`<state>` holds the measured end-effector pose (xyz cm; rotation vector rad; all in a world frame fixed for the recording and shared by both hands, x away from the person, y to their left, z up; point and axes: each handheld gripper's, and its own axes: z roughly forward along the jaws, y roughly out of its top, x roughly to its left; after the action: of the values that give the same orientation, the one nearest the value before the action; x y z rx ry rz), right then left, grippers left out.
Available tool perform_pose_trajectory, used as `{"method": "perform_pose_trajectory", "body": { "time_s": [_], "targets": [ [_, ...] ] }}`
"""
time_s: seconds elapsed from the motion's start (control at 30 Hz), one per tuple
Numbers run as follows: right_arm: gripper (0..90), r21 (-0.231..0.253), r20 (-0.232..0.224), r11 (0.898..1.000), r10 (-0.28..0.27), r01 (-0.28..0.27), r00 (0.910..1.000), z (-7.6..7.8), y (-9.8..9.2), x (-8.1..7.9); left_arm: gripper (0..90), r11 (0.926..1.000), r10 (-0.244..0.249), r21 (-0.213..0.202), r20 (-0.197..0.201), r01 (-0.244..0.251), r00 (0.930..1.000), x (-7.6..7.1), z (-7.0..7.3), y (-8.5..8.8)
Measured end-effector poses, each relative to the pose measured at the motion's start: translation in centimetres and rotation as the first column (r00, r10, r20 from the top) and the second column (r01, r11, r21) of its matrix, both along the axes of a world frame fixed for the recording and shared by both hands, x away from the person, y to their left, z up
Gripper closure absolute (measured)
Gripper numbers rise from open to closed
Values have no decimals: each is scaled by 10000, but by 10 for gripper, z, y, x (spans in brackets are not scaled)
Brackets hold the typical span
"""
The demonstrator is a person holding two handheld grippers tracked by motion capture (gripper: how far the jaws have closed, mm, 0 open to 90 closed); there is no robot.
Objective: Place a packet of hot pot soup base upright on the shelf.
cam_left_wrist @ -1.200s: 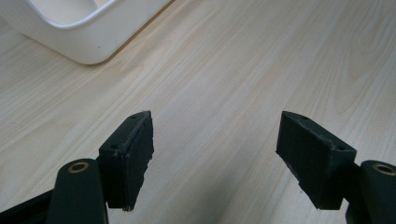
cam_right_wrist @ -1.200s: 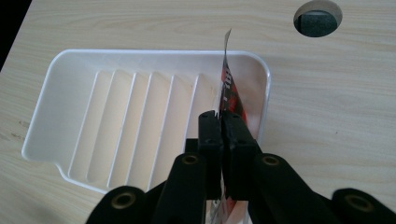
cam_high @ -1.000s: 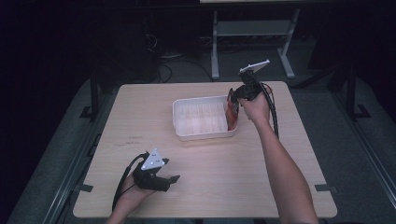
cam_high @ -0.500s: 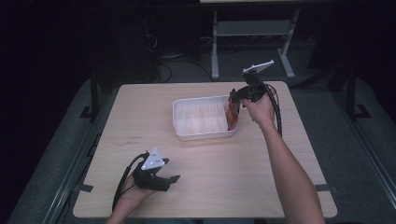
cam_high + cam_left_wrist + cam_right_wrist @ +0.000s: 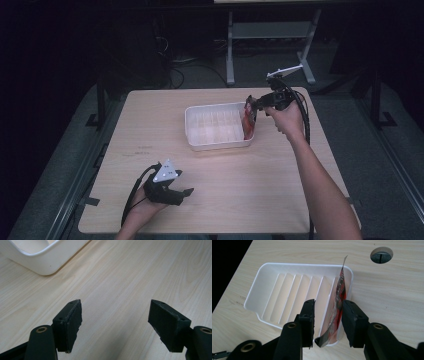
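A light wooden table [image 5: 150, 125] seen from above, with dark floor around it. At the near left, the left gripper [image 5: 186, 192] rests low over bare wood, its jaws spread wide with nothing between them; in the left gripper view the two black pads [image 5: 72, 320] frame plain tabletop, and a rounded corner of the tray sits far off at the upper left. This hand lies well apart from the work.

Toward the far middle stands a white ribbed tray [image 5: 192, 131], its long side running left to right. At the tray's right end a red packet [image 5: 248, 119] stands on edge, leaning against the right wall — its lower edge is down in the last groove, its top pokes above the rim.

The right gripper [image 5: 255, 104] hovers just right of the tray, clearly the nearer hand. In the right gripper view its jaws have just been opening: the packet [image 5: 338, 302] runs straight away from the camera between them, its long axis in line with the jaws. The right pad [image 5: 350, 315] sits just beside the foil, the left pad [image 5: 308, 315] stands off over the grooves — a released grip, not a clamp. A round cable hole [image 5: 382, 255] shows in the table beyond the tray.

Judging from this, the packet looks placed, so the coming move is likely a pull-back along the packet's own line, to avoid tipping it.
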<state>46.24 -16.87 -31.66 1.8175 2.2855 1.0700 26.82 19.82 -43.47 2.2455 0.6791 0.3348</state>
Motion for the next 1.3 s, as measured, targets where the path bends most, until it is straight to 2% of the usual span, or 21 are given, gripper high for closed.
{"method": "perform_pose_trajectory", "body": {
  "time_s": [0.47,0.67,0.77,1.13,1.3],
  "targets": [
    [594,223,217,9989,402,-407,9990,6,-11,-15,267,10000,12,-24,-3,-12,10000,0,0,0],
    [579,323,243,9978,566,-573,9981,4,-16,-22,267,10000,26,-29,-3,-26,10000,0,0,1],
    [569,160,134,9976,672,-674,9976,4,-17,-25,267,10000,35,-38,-11,-35,10000,0,0,1],
    [555,489,292,9959,742,-755,9968,1,-28,-36,267,10000,52,-72,-11,-52,10000,0,0,1],
    [541,470,286,9951,854,-867,9959,1,-31,-40,267,9999,58,-82,-9,-58,10000,0,0,1]
  ]
}}
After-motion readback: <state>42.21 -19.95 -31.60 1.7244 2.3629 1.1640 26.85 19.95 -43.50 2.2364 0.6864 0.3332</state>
